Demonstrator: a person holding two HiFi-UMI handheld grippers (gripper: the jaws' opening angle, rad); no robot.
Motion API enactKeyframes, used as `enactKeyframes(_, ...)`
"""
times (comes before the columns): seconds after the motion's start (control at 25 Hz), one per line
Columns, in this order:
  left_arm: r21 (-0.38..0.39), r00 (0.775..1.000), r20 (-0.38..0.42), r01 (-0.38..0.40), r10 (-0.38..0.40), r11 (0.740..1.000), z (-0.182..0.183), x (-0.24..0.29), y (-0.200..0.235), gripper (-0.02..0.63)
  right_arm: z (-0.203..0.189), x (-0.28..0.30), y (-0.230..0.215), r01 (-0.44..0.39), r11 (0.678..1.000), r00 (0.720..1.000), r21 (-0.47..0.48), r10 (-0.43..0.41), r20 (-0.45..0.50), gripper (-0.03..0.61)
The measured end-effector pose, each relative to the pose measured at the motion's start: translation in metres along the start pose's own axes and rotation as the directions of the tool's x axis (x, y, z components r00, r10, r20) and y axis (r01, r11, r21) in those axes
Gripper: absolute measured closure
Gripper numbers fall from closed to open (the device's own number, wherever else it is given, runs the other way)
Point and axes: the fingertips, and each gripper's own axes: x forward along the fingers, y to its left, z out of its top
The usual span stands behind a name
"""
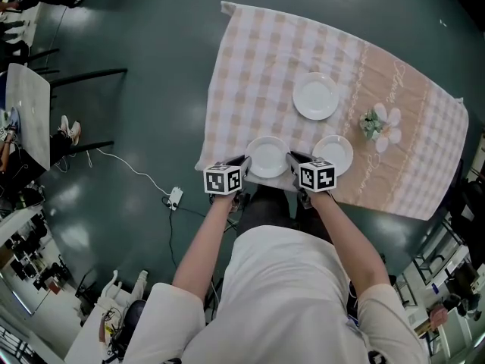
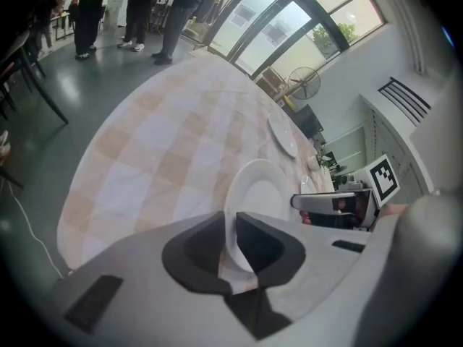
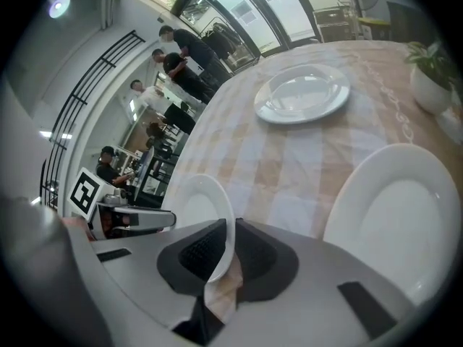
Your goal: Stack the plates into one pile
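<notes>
Three white plates lie on a checked tablecloth (image 1: 250, 67). The near-left plate (image 1: 267, 156) sits between my two grippers. My left gripper (image 1: 246, 160) is shut on its left rim and my right gripper (image 1: 289, 158) on its right rim. In the left gripper view the left gripper (image 2: 230, 246) has that plate (image 2: 260, 194) edge-on between its pads. In the right gripper view the right gripper (image 3: 228, 250) clamps the plate's (image 3: 199, 204) rim, with a fold of cloth under it. A second plate (image 1: 334, 155) lies just right of my right gripper, a third (image 1: 316, 95) farther back.
A small potted plant (image 1: 373, 123) stands right of the plates, beside a white flower-shaped piece (image 1: 389, 136). The table's near edge runs just under my grippers. Chairs and a table (image 1: 30, 105) stand on the floor at left, and a cable with a plug (image 1: 173, 197) lies nearby.
</notes>
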Motion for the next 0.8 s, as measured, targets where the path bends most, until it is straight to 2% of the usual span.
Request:
enactKeyframes(0.32,0.021,1.0,-0.005,0.025,-0.024,0.999,0.003,-0.001,-0.023,0.56,0.005,-0.024,-0.004,-0.004,1.0,0.999,0.012,0.003,0.041,0.52)
enactKeyframes(0.8,0.141,0.997,-0.066,0.058,-0.05,0.988,0.016,0.027,-0.103,0.56,0.006,-0.095,-0.052,0.045,0.996,0.99,0.078,-0.055,0.133,0.52)
